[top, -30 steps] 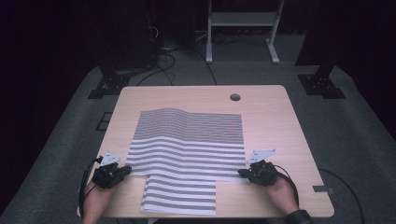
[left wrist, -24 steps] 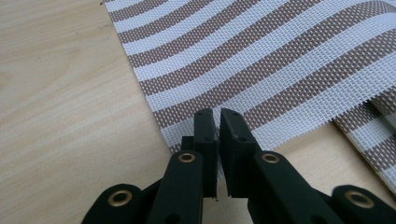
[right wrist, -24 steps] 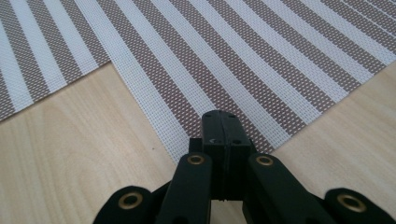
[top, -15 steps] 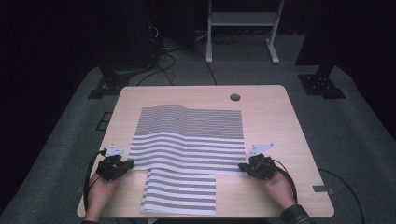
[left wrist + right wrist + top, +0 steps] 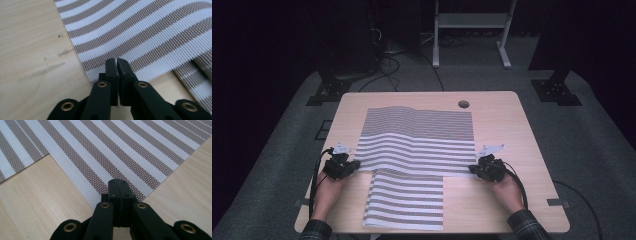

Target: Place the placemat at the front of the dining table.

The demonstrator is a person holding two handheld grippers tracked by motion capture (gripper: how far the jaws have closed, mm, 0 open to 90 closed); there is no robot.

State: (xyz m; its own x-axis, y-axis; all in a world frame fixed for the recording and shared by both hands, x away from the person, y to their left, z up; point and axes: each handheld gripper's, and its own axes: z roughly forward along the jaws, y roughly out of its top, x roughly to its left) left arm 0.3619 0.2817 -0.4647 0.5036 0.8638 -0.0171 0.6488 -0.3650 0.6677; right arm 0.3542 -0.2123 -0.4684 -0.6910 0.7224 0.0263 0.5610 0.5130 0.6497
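Observation:
A large brown-and-white striped mat (image 5: 419,135) lies across the wooden table (image 5: 512,130), with a low wave across its middle. My left gripper (image 5: 354,164) is shut on its near left corner; in the left gripper view the jaws (image 5: 117,60) meet over the mat's (image 5: 140,32) edge. My right gripper (image 5: 472,169) is shut on the near right corner, and the right gripper view shows the closed jaws (image 5: 118,181) pinching the mat (image 5: 112,147). A second striped mat (image 5: 407,200) lies flat near the front edge, its far end under the large mat.
A round cable hole (image 5: 463,104) sits in the table's far side. The second mat shows at the right of the left gripper view (image 5: 202,72) and at the left of the right gripper view (image 5: 15,152). Stands and cables lie on the dark floor beyond.
Both grippers have moved away from the person, carrying the large mat's near edge with them. More of the second mat is uncovered, and the large mat has buckled in the middle.

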